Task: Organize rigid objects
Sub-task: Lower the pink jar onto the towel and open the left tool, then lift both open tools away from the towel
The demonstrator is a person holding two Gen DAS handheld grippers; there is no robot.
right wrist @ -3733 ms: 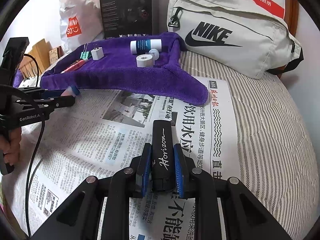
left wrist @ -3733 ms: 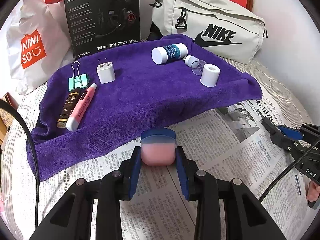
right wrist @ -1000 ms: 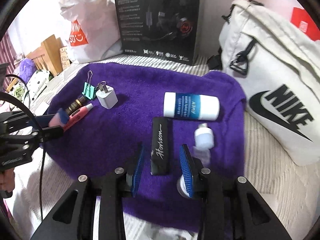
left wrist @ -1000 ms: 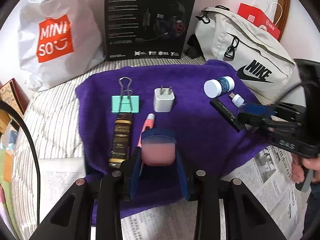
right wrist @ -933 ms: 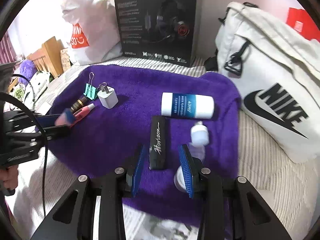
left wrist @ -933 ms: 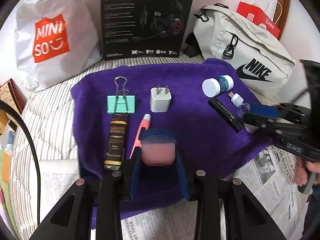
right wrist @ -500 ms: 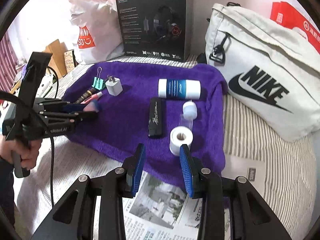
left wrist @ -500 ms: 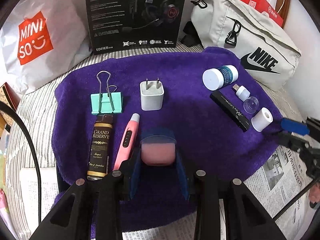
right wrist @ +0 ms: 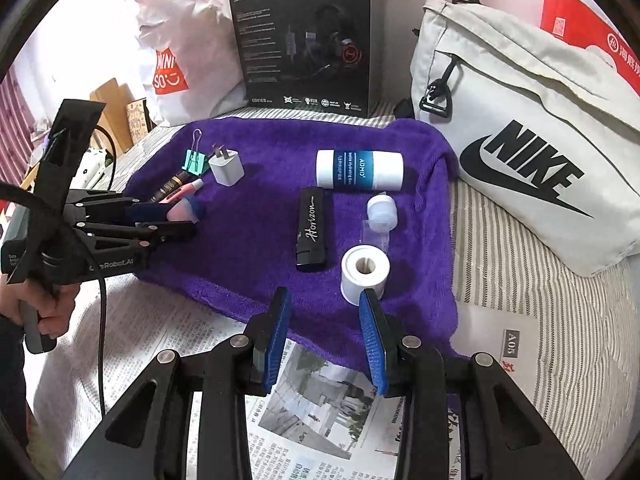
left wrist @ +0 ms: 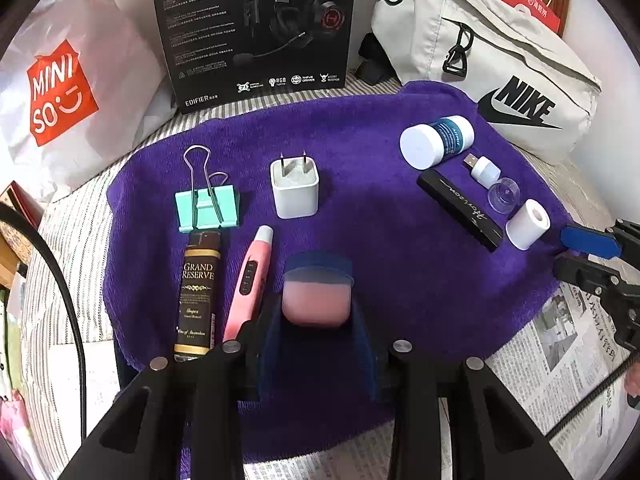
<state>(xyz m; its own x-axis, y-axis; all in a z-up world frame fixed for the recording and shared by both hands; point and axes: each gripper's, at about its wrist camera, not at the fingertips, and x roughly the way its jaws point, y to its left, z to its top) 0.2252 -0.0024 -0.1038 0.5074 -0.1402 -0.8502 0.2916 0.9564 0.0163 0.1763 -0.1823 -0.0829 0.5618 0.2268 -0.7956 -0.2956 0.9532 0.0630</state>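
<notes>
Jaws easing apart on our left gripper

We are loosening around the pink blue-lidded jar, now lowered onto the purple towel; our right gripper, drawn back, is hanging open, empty.

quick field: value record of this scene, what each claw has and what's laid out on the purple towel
surface: purple towel over newspaper
left claw: jaws opening, pink jar with blue lid between them
right claw: open, empty, at towel's near edge
left group: binder clip, charger plug, dark bottle, pink pen
right group: white-and-blue bottle, black Horizon case, tape roll
</notes>
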